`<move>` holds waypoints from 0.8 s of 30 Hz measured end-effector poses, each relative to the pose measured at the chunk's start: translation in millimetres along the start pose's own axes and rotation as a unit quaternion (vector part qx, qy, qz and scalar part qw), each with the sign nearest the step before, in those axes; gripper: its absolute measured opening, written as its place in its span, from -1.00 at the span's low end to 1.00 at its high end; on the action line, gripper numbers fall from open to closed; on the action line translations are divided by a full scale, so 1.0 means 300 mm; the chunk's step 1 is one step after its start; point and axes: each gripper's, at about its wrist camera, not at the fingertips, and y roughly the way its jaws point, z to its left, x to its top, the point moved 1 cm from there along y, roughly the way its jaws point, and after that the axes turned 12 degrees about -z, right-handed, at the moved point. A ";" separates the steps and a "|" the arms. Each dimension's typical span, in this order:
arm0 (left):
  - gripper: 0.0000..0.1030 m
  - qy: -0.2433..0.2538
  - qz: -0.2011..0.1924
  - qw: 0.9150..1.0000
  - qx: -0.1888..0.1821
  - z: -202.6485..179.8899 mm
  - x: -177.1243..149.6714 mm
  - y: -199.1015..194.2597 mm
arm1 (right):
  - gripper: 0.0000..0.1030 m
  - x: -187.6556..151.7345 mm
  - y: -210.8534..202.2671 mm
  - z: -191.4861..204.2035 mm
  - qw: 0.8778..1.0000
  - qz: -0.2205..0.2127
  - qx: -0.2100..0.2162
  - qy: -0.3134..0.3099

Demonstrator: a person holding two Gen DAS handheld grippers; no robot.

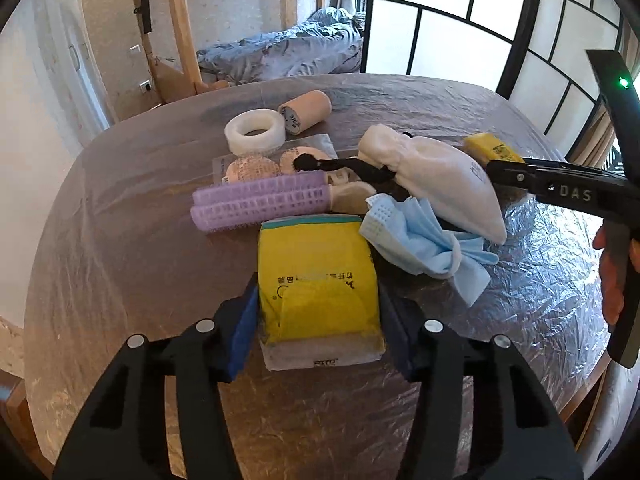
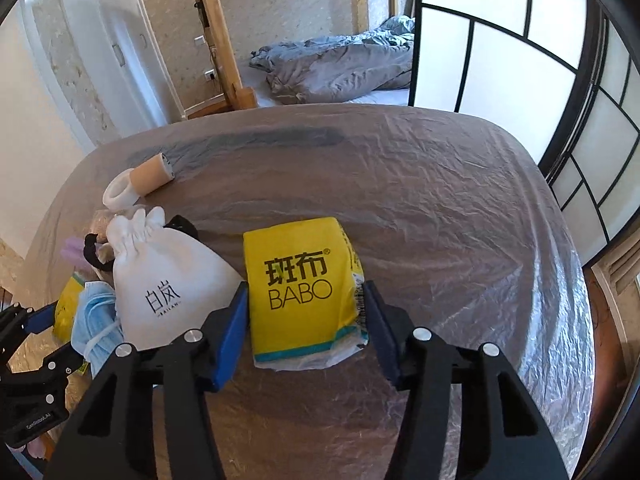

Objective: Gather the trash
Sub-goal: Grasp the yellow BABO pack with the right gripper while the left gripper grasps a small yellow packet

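My left gripper [image 1: 318, 312] has its blue pads [image 1: 244, 320] on both sides of a yellow tissue pack [image 1: 316, 280] lying on the plastic-covered table [image 1: 120, 260]; the pads touch or nearly touch its sides. My right gripper [image 2: 306, 320] stands the same way around a second yellow pack marked BABO [image 2: 300, 280], which also shows in the left wrist view [image 1: 494, 150]. Between the packs lie a white drawstring pouch [image 1: 440, 180] and a crumpled blue face mask [image 1: 424, 236]. The pouch [image 2: 168, 280] and the mask [image 2: 94, 324] also show in the right wrist view.
Purple hair rollers [image 1: 260, 202], a white tape ring [image 1: 254, 130], a beige roll [image 1: 306, 110], a clear packet of round pads [image 1: 256, 168] and a black hair tie [image 1: 340, 166] lie behind the left pack. The far right of the table [image 2: 440, 200] is bare plastic sheet.
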 end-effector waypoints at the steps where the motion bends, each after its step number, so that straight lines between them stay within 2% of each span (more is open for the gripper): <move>1: 0.08 -0.001 0.000 1.000 0.001 0.005 -0.005 -0.005 | 0.05 -0.003 -0.011 -0.005 1.000 -0.002 -0.001 0.004; 10: 0.08 -0.017 -0.007 1.000 0.012 0.049 -0.026 -0.059 | 0.05 -0.038 -0.098 -0.028 0.999 -0.012 0.019 0.039; 24: 0.08 -0.033 -0.009 0.999 0.017 0.055 -0.053 -0.083 | 0.05 -0.136 -0.203 0.016 0.999 -0.010 0.027 0.040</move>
